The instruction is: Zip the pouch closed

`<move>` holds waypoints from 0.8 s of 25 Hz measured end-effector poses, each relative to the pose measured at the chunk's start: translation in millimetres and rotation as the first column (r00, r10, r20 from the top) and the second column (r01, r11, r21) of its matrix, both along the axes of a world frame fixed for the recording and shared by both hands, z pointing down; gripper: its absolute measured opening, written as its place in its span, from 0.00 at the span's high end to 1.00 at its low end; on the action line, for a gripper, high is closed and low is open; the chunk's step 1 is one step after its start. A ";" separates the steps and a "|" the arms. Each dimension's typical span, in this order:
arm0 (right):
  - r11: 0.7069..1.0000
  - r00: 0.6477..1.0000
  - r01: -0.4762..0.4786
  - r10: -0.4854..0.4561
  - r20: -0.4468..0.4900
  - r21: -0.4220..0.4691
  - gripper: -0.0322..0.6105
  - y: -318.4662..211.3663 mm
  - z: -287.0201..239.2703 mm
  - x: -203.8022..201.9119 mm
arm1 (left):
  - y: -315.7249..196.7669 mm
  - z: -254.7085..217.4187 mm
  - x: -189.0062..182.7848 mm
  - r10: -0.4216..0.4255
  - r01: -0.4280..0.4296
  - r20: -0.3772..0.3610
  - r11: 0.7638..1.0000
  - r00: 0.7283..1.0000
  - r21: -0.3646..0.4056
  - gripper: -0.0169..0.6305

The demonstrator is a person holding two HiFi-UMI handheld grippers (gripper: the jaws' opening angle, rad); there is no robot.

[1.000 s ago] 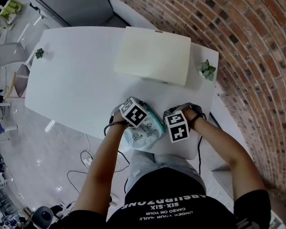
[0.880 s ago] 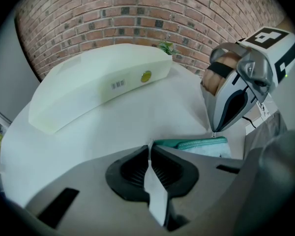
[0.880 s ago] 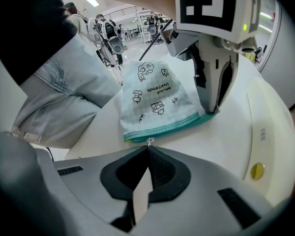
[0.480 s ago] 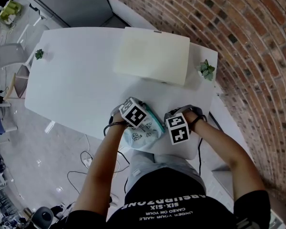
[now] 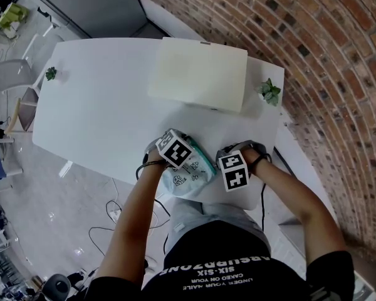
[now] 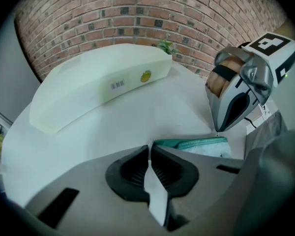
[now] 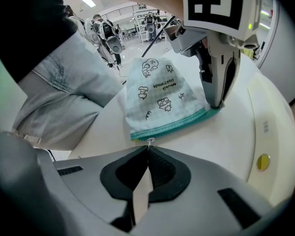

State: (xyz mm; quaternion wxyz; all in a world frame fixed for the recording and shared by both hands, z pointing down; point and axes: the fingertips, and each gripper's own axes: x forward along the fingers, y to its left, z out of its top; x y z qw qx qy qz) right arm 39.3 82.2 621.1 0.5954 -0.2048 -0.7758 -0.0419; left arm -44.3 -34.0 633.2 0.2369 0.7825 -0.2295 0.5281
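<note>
The pouch is white cloth with small cartoon prints and a teal zipper edge; it lies near the table's front edge. My right gripper is shut on the small metal zipper pull at one end of that edge. My left gripper is shut on the pouch's corner at the other end, where its fingers pinch the teal trim. In the left gripper view the right gripper touches the pouch's far end. Both marker cubes hide the jaws in the head view.
A large cream box lies on the white table behind the pouch. Small potted plants stand at the table's right and left ends. The table's edge and the person's lap are right beside the pouch.
</note>
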 end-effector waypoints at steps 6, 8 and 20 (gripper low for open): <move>1.000 1.000 -0.004 0.004 -0.004 0.006 0.95 2.2 2.5 1.8 | 0.0 0.0 0.4 -0.005 0.005 0.000 1.000 1.000 0.000 0.94; 0.999 1.000 -0.002 0.002 0.002 0.036 0.95 1.3 3.8 2.1 | 0.1 -0.3 0.3 -0.008 0.008 -0.001 1.000 1.000 0.002 0.94; 0.982 0.983 -0.176 0.172 0.063 0.073 0.95 -0.4 6.4 2.5 | -1.0 -0.5 -0.1 -0.131 0.133 -0.076 0.991 0.988 0.023 0.94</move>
